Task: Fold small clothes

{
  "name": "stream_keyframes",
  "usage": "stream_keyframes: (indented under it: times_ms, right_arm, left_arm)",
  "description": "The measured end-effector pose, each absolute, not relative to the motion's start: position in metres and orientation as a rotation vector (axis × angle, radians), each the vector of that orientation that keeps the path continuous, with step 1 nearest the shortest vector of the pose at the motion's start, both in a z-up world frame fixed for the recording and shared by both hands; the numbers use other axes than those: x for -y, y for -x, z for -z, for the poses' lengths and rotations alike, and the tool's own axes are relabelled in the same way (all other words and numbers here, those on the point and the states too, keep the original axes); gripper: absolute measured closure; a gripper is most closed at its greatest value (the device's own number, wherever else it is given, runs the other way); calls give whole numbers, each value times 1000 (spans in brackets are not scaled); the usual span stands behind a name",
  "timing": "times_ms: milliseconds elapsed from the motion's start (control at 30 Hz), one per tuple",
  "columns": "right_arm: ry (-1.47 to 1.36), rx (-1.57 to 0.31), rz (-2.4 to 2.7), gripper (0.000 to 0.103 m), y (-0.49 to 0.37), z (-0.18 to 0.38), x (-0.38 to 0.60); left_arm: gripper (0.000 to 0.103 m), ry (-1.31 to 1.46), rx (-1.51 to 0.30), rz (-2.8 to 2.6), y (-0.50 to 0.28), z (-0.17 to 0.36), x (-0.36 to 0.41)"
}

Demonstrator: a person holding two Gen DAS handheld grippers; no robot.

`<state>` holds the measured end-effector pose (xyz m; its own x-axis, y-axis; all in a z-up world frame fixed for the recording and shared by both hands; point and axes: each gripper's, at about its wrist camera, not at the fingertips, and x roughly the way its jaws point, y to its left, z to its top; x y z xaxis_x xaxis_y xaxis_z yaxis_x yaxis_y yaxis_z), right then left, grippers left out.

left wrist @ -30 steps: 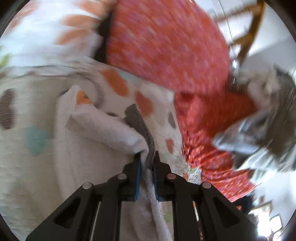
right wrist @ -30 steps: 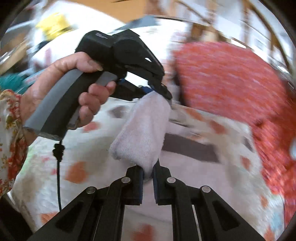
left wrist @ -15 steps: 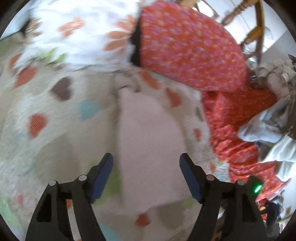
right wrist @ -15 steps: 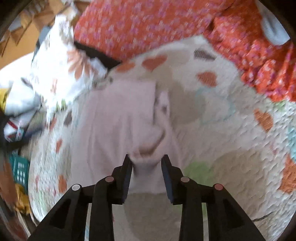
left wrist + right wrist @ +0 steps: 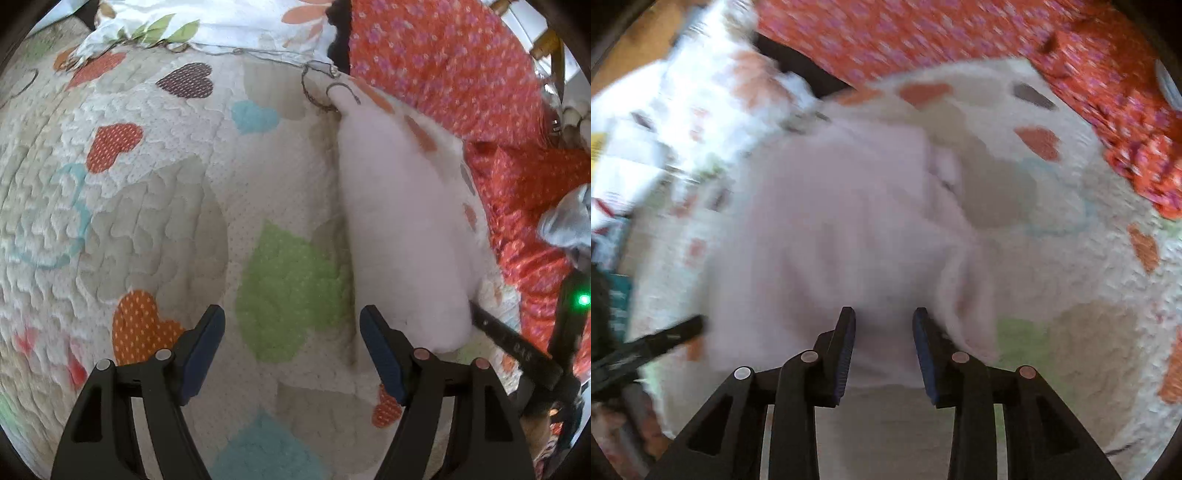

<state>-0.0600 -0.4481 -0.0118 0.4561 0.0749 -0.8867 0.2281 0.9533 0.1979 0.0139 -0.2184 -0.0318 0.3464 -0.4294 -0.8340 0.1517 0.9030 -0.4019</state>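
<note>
A small pale pink garment (image 5: 402, 221) lies lengthwise on the heart-patterned quilt (image 5: 147, 184), to the right of my left gripper (image 5: 291, 317). That gripper stands wide open over bare quilt with nothing between its fingers. In the right wrist view, which is blurred, the same garment (image 5: 831, 229) spreads out under my right gripper (image 5: 883, 314). Its jaws stand partly apart, and the cloth's near edge lies below the gap without being pinched. One of the right gripper's fingers (image 5: 509, 343) touches the garment's near end, and one of the left gripper's fingers (image 5: 665, 339) shows at the left edge.
A red floral pillow (image 5: 443, 62) and a white flowered pillow (image 5: 229, 18) bound the far side of the quilt. Red floral bedding continues down the right, with a grey cloth (image 5: 565, 221) on it. A thin grey cord (image 5: 317, 85) loops near the garment's far end.
Both grippers were shut on the raised garment and have let go. It now lies on the quilt. Both grippers tipped down, and the left one slid left off the cloth.
</note>
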Motion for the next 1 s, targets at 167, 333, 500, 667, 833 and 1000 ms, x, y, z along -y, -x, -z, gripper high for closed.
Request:
stream_keyframes:
  times_ms: [167, 333, 500, 667, 833, 1000]
  right_arm:
    - [-426, -1016, 158, 45, 63, -1, 492]
    - [-574, -983, 130, 36, 39, 15, 526]
    - [-740, -1002, 1, 27, 19, 52, 535]
    - [-728, -981, -48, 73, 18, 48, 521]
    - [-661, -1022, 7, 73, 27, 33, 510]
    - [-586, -1082, 117, 43, 37, 34, 515]
  left_arm:
    - [24, 338, -1150, 401, -29, 34, 214]
    - [21, 427, -1164, 489, -53, 42, 232]
    - [6, 455, -1152, 557, -65, 53, 258]
    - [59, 311, -1169, 613, -53, 41, 285]
    - [56, 194, -1175, 550, -36, 39, 285]
    - [46, 260, -1201, 573, -26, 46, 270]
